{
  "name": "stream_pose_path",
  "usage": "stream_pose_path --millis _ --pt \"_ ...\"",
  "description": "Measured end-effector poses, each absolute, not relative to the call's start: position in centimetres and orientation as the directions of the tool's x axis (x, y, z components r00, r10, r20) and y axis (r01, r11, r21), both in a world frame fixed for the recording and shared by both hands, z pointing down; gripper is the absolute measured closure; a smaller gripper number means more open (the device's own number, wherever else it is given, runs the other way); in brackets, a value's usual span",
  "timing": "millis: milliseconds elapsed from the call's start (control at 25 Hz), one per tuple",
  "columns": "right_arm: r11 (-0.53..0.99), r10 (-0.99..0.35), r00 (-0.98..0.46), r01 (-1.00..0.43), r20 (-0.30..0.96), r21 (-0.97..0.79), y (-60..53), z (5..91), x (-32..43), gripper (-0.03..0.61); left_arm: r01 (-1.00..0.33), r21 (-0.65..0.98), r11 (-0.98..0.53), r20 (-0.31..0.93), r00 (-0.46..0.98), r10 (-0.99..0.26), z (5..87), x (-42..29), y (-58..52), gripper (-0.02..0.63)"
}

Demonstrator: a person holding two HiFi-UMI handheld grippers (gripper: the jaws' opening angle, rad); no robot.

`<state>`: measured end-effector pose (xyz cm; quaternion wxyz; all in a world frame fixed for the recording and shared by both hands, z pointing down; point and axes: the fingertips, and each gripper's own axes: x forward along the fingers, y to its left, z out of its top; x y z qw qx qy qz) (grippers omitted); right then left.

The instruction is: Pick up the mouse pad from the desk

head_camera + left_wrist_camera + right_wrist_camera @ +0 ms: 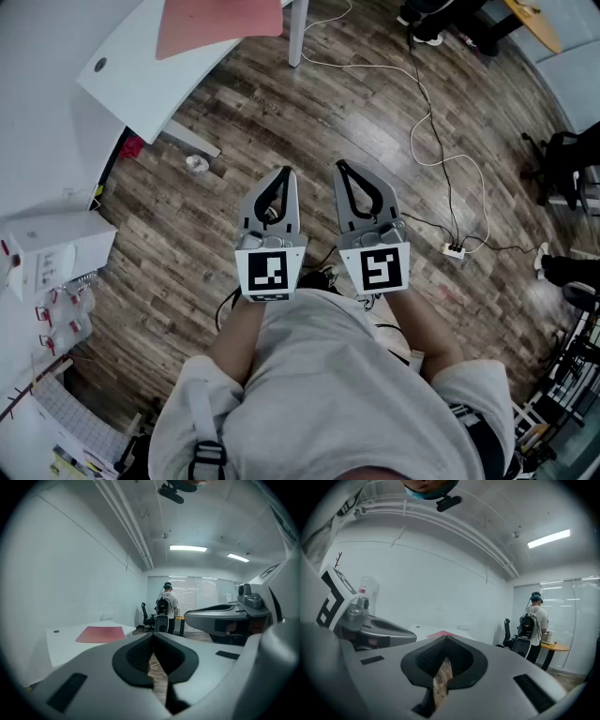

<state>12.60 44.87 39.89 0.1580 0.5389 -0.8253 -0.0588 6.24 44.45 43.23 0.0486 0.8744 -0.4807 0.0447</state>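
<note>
A flat red mouse pad (217,23) lies on the white desk (141,80) at the top left of the head view, well ahead of both grippers; it shows again as the mouse pad (101,633) and the desk (70,641) in the left gripper view, and as a thin red strip of mouse pad (443,634) in the right gripper view. My left gripper (286,172) and right gripper (340,167) are held side by side over the wood floor, close to my body. Both are shut with nothing between their jaws. In its own view the left gripper (153,634) has its tips together, as does the right gripper (446,638).
A white cable (441,141) snakes over the floor to a power strip (454,250). A white box (47,251) stands at the left. A small object (196,164) lies by the desk's foot. Across the room a person (167,603) stands by an office chair (146,616).
</note>
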Motion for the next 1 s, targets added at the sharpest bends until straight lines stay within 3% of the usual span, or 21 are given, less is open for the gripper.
stream_pose_path --millis 680,1000 --pt "0.341 -0.917 -0.155 -0.783 0.367 0.521 33.8 44.4 7.8 0.537 -0.802 0.030 -0.597 0.254 0.583 -0.772 47.1 -1.9 31.6 0.601" --pt "0.344 -0.921 -0.161 -0.764 0.355 0.545 28.5 45.3 8.9 0.537 -0.845 0.049 -0.533 0.307 0.520 -0.797 50.1 -3.3 26.1 0.601"
